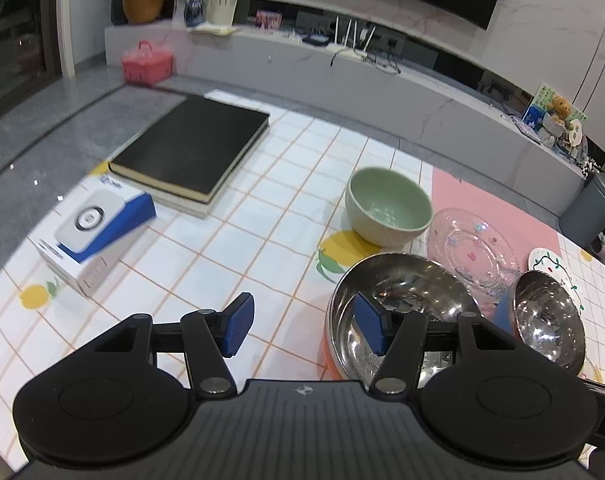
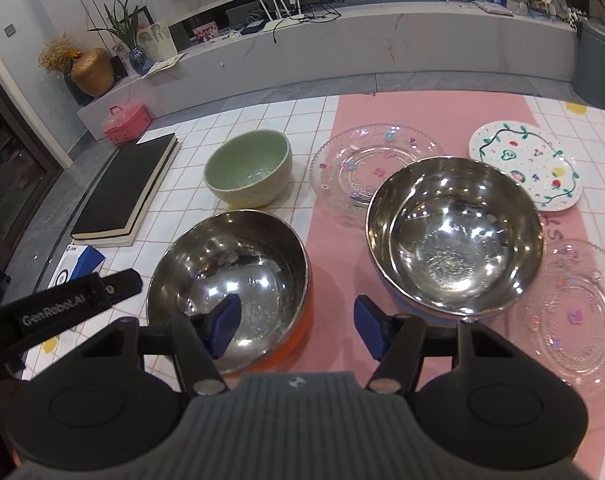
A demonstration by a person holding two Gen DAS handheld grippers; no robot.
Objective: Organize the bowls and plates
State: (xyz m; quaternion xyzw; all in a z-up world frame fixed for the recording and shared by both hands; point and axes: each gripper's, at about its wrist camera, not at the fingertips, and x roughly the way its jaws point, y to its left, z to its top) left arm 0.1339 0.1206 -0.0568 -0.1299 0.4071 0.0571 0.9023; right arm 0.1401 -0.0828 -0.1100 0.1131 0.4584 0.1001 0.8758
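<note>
Two steel bowls stand near me: one with an orange outside [image 2: 230, 280] [image 1: 402, 300] and one with a blue outside [image 2: 454, 236] [image 1: 550, 320]. A green bowl [image 2: 248, 172] [image 1: 388, 206] stands behind them. A clear glass plate [image 2: 366, 168] [image 1: 472, 250], a white painted plate [image 2: 526, 164] [image 1: 550, 264] and a second glass plate [image 2: 574, 312] lie on the pink mat [image 2: 334, 248]. My left gripper [image 1: 302, 326] is open and empty, its right finger over the orange bowl's rim. My right gripper [image 2: 298, 328] is open and empty between the steel bowls.
A black book [image 1: 194, 144] [image 2: 126, 188] on a stack and a blue and white box [image 1: 98, 228] lie on the tiled tablecloth at the left. A grey bin [image 2: 598, 64] stands on the floor beyond the table's far right.
</note>
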